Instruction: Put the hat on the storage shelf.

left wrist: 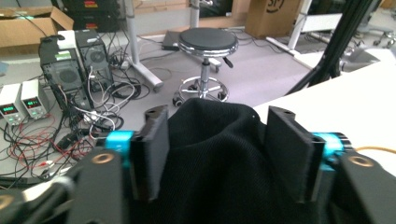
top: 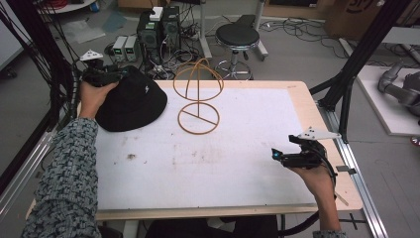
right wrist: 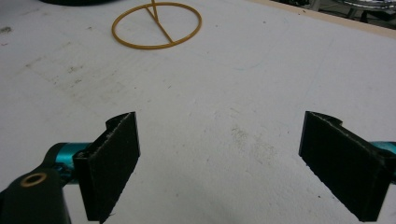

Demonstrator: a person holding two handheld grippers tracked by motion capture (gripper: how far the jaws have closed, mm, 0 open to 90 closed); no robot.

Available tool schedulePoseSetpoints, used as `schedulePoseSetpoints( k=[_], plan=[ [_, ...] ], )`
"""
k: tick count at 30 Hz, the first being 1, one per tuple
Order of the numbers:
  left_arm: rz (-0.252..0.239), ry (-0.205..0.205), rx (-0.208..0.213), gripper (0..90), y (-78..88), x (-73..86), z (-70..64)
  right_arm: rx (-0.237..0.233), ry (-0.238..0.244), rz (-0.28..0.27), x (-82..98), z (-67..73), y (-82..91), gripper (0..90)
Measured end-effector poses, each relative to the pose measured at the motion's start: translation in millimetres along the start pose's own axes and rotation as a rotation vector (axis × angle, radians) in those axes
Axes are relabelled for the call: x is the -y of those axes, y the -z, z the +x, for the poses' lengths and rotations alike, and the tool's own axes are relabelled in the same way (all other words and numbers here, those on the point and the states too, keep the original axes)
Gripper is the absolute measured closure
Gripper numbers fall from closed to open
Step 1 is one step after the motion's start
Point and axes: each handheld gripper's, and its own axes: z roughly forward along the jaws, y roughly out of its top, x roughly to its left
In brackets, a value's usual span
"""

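A black bucket hat [top: 131, 101] lies at the table's far left corner. My left gripper [top: 106, 77] comes in from the hat's left side. In the left gripper view its two black pads [left wrist: 152, 154] press on the hat's bunched crown [left wrist: 219, 158], which takes up the whole gap between them. A yellow wire hat stand [top: 198, 94] with a round base [right wrist: 156, 25] and a domed top stands just right of the hat. My right gripper [top: 280, 157] hovers low over the white table top [top: 223, 158] near the front right, open, with nothing between its pads [right wrist: 112, 163].
Beyond the far edge are a black stool [top: 237, 37], computer towers [top: 158, 29], small power supplies [top: 125, 48] and tangled cables on the floor. A black frame post [top: 356, 64] rises at the table's right side. The wooden table border [top: 317, 129] runs along the right.
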Motion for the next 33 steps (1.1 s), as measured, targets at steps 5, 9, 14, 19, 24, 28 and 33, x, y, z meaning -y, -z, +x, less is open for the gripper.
schedulePoseSetpoints(
  k=[5, 9, 14, 19, 24, 28, 33],
  plan=[
    [0.016, -0.007, 0.005, 60.5, -0.9, 1.4, -0.4, -0.001, 0.008, 0.0, -0.2, 0.3, -1.1, 12.2],
    [0.025, -0.019, 0.026, 75.5, 0.0, 1.8, 0.0, 0.003, 0.004, 0.005, -0.4, -0.1, 0.4, 12.2],
    [0.023, -0.029, 0.058, 83.3, 2.1, 0.7, -0.3, 0.004, 0.0, 0.005, 0.5, -1.2, 1.2, 12.3],
    [0.013, -0.038, 0.062, 84.8, 6.8, -3.6, -2.5, 0.001, -0.005, 0.003, 0.2, -1.4, 0.7, 12.3],
    [-0.025, -0.028, 0.054, 85.0, 20.9, -12.0, -1.9, -0.007, 0.008, -0.007, -3.2, -0.3, 0.7, 12.3],
    [-0.074, -0.033, 0.07, 85.0, 37.5, -21.1, 0.0, -0.017, 0.014, -0.013, -5.7, 0.3, -1.2, 12.3],
    [-0.103, -0.048, 0.067, 84.9, 58.3, -35.8, 1.1, -0.022, 0.014, -0.025, -8.5, 0.1, -4.5, 12.3]
  ],
)
